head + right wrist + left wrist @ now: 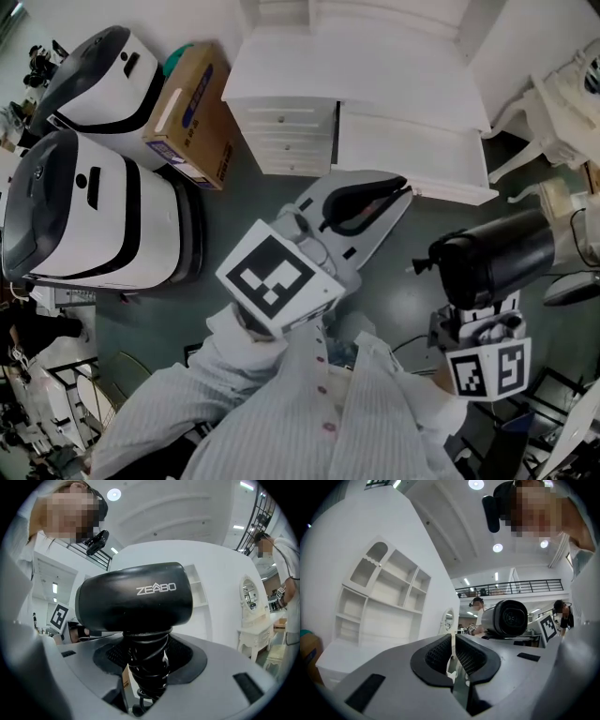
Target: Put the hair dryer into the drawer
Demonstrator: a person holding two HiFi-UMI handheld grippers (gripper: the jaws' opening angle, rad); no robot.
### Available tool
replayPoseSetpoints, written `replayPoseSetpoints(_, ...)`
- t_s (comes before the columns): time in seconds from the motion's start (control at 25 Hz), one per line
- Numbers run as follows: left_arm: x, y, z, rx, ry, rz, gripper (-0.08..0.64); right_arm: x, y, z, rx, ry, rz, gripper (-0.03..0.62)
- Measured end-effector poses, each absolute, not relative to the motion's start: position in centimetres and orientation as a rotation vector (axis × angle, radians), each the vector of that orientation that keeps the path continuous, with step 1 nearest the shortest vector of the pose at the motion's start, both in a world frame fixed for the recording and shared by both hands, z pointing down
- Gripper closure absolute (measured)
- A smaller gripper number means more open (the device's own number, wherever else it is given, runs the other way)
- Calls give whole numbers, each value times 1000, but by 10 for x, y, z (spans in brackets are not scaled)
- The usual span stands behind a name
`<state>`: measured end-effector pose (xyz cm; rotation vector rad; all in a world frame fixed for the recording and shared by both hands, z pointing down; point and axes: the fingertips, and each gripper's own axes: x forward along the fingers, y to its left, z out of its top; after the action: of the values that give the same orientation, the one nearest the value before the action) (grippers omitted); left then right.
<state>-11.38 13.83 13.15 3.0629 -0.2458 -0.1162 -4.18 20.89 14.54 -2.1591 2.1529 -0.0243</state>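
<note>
1. The right gripper (472, 317) is at 4 o'clock in the head view. It is clenched on the handle of the black hair dryer (497, 258).
2. In the right gripper view, the handle stands upright between the two jaws with a black cord (145, 663) wound around it. The barrel lies crosswise above the jaws and shows the lettering "ZEABO".
3. The hair dryer is held in the air, well apart from the white dresser (356, 66). The dresser lies toward 11 o'clock from the hair dryer.
4. The left gripper (398, 190) is at the centre of the head view and points toward 1 o'clock, at the dresser. Its jaws are pressed together with only a thin slit between the pads, and nothing is gripped between them.
5. The dresser fills the 12 o'clock part of the head view. A stack of closed drawer fronts (286, 141) sits on its left side.
6. A flat white panel (412, 150) juts out at 3 o'clock of the drawer fronts. It cannot be told whether this is a pulled-out drawer.
7. The tip of the left gripper is just beside the front edge of that panel.
8. Two white-and-black machines (84, 216) stand at 9 to 10 o'clock.
9. A cardboard box (192, 112) leans between the machines and the dresser.
10. The person's striped shirt (309, 412) fills the 6 o'clock edge.
</note>
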Motion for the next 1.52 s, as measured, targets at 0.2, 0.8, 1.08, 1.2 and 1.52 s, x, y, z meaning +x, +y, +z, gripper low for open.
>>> replayPoseSetpoints(0.2, -94, 112, 139, 3041, -215, -93, 528, -18, 186, 151, -2202, 2118, -59, 388)
replayPoseSetpoints(0.8, 28, 29, 142, 3039, -256, -134, 528, 100, 105, 157, -2194, 2172, -42, 388)
replayPoseSetpoints(1.08, 100, -11, 132, 3034, -332, -130, 528, 175, 55, 147, -2131, 2246, -56, 388)
replayPoseSetpoints(1.2, 121, -29, 131, 3034, -380, -118, 528, 199, 35, 144, -2097, 2283, -58, 388)
replayPoseSetpoints(1.52, 157, -74, 129, 3002, -534, -130, 528, 242, -19, 144, -2005, 2405, -86, 388)
